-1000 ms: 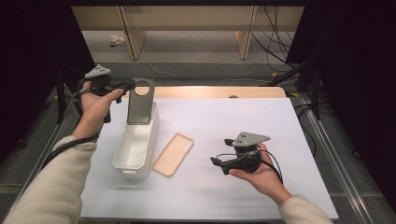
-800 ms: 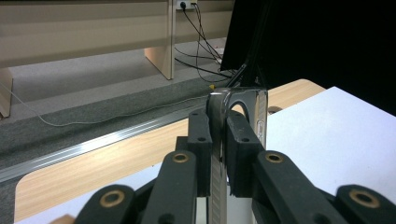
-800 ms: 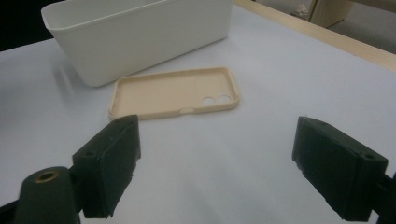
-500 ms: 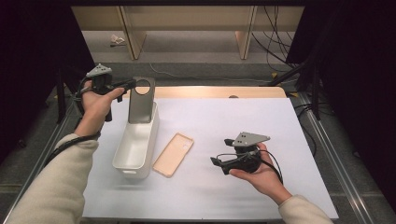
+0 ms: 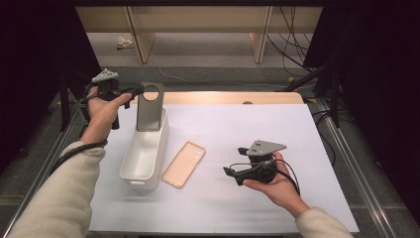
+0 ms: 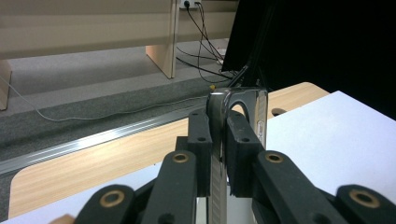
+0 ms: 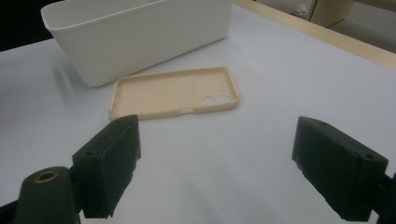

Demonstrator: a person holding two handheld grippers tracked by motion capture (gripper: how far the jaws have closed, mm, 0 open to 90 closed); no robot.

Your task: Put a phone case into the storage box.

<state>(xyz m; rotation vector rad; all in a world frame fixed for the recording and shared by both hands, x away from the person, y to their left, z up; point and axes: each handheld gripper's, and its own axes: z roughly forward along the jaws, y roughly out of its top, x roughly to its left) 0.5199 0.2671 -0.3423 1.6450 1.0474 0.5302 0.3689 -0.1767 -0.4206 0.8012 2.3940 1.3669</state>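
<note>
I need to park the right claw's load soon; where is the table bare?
The white table is bare from the beige phone case to its right edge and behind the right claw. It is crowded at the left: the white bin, the grey case in the left claw.

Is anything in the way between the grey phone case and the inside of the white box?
Nothing visible is. The left gripper is shut on the top of the grey phone case, which stands upright at the far end of the white box. The box looks open and bare below it. The beige case lies beside it.
</note>
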